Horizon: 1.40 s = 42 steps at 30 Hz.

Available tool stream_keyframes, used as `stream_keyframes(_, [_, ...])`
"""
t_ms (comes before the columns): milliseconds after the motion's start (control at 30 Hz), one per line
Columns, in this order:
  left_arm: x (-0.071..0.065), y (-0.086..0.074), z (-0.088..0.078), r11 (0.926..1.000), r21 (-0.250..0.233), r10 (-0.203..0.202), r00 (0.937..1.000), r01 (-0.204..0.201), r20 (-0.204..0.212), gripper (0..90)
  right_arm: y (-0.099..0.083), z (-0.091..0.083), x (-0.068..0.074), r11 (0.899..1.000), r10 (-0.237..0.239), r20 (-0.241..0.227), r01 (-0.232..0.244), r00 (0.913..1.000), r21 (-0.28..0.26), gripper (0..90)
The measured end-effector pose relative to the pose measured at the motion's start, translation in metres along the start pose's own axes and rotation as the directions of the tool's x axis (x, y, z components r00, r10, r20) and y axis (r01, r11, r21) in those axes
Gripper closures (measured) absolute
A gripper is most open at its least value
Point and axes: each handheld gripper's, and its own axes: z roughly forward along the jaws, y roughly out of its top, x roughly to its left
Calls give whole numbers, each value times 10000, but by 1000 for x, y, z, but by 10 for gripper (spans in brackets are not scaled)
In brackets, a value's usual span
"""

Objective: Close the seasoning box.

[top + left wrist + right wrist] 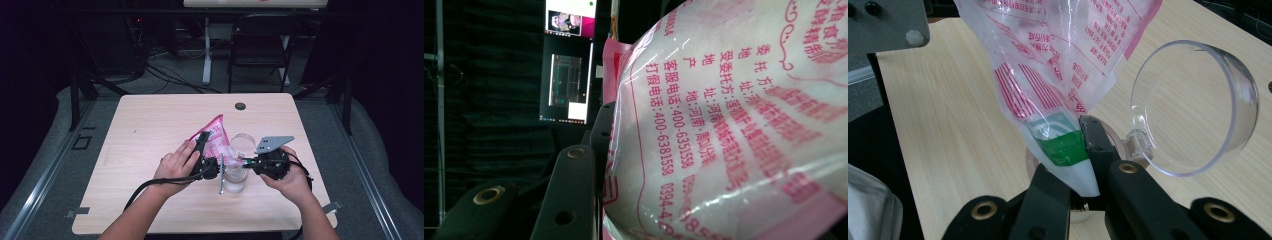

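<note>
Plainly, the main hazard is a spill: the pink-printed bag is held tilted above the clear jar, and should its narrow green-banded corner swing off the jar's mouth, or the grip on it slip, the white contents would likely land on the table. The hinged clear lid stands open just beside that corner and could be knocked if the bag shifts sideways. The right gripper has its jaws pinched together on the bag's lower corner, directly over the jar. The left gripper holds the bag's fuller upper body, jaws partly apart and pressed against the bulging plastic, as its own view shows, one black jaw lying flat on the film. The bag thus spans between both grippers, sloping down from left to right, its low end at the jar.
</note>
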Motion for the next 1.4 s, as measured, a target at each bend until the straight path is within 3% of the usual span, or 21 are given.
stream_keyframes(300, [1, 1, 0, 10000, -58, 59, 10000, -59, -25, 638, 0, -2, -1, 10000, 29, 30, -29, 10000, -17, 900])
stream_keyframes(767, [1, 2, -1, 9997, -251, 45, 9992, -55, -389, 640, 0, -4, -1, 10000, -4, 87, 4, 10000, -48, 900])
stream_keyframes(1400, [0, 3, -2, 9997, -161, 154, 9987, -162, -486, 648, 2, -6, 1, 9999, -12, 159, 15, 9999, -165, 900])
